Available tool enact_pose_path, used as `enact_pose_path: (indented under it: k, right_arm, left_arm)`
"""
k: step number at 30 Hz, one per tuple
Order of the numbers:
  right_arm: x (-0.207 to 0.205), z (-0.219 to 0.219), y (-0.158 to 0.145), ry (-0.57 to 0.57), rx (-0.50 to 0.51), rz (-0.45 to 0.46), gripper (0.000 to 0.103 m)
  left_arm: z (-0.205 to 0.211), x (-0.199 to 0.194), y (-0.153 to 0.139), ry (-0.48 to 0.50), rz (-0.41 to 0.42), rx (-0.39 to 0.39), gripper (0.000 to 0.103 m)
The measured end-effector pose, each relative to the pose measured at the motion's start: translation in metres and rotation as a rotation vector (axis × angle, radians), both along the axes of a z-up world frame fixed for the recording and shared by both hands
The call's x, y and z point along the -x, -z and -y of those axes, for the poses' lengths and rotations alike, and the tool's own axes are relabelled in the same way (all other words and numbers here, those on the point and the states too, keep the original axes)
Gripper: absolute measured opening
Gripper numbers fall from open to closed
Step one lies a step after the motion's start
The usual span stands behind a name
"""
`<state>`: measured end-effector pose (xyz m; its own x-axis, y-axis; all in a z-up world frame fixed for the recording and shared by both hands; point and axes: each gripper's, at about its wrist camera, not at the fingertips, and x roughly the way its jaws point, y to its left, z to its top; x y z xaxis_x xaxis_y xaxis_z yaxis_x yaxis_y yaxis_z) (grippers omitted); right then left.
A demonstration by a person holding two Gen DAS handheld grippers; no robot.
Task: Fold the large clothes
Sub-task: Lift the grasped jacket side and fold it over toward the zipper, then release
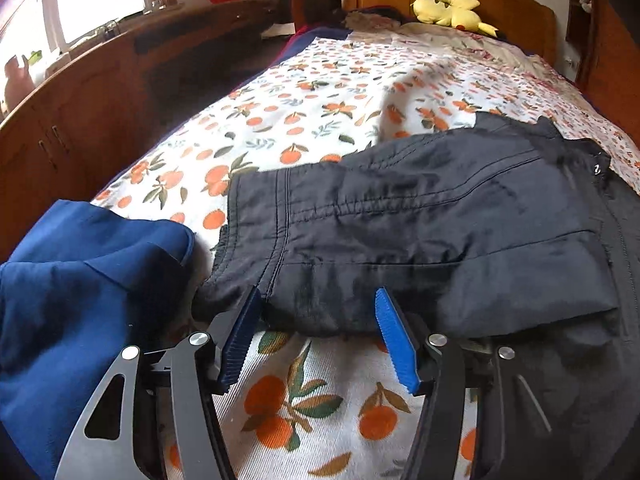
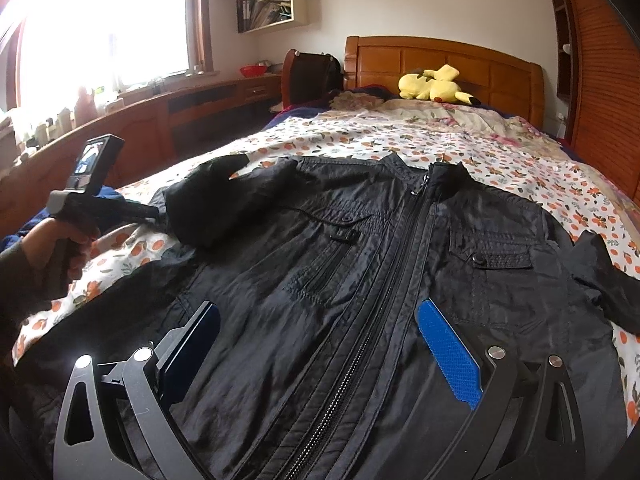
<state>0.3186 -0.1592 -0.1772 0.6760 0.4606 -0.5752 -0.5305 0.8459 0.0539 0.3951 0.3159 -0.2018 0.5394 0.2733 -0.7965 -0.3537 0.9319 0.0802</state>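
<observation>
Bright window light (image 2: 80,32) falls from the left over a long wooden cabinet run (image 2: 192,108), wall shelves (image 2: 276,4) crammed with books and papers, and a bed with a carved wooden headboard (image 2: 440,64). Its bedspread (image 1: 312,92) is white ribbed cotton printed with oranges and leaves, and a yellow plush toy (image 2: 434,86) lies against the pillows. At the near left a blue garment (image 1: 80,280) is heaped. Across the bed spreads the black jacket (image 2: 360,280), front up and zipped, of thin crinkled nylon with snap pockets; its left sleeve is folded inward. The left tongs (image 1: 318,320) hang released at that sleeve's edge, and the right tongs (image 2: 320,340) gape above the zipper, grasping nothing.
</observation>
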Motion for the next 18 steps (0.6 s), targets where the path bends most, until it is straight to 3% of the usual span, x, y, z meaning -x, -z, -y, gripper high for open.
enact_pose_path:
  k: [6, 8, 10, 11, 13, 18]
  right_arm:
    - [0.000, 0.000, 0.001, -0.001, -0.002, -0.002, 0.096]
    - [0.000, 0.000, 0.001, -0.001, -0.002, -0.002, 0.096]
    - [0.000, 0.000, 0.001, 0.000, -0.002, 0.000, 0.096]
    - [0.000, 0.000, 0.000, 0.000, -0.002, 0.002, 0.096]
    - [0.002, 0.000, -0.002, -0.001, -0.001, 0.008, 0.096]
    - [0.008, 0.002, -0.012, 0.003, 0.004, 0.042, 0.096]
  left_arm:
    - [0.001, -0.011, 0.008, 0.006, -0.014, -0.017, 0.062]
    - [0.002, -0.013, 0.010, 0.015, -0.018, -0.008, 0.050]
    - [0.004, -0.016, 0.009, 0.022, -0.020, -0.005, 0.024]
    - [0.006, -0.016, 0.007, 0.021, -0.017, -0.009, 0.018]
    - [0.012, -0.014, -0.003, 0.017, 0.001, -0.036, 0.013]
    - [0.037, 0.000, -0.046, 0.050, 0.098, -0.050, 0.012]
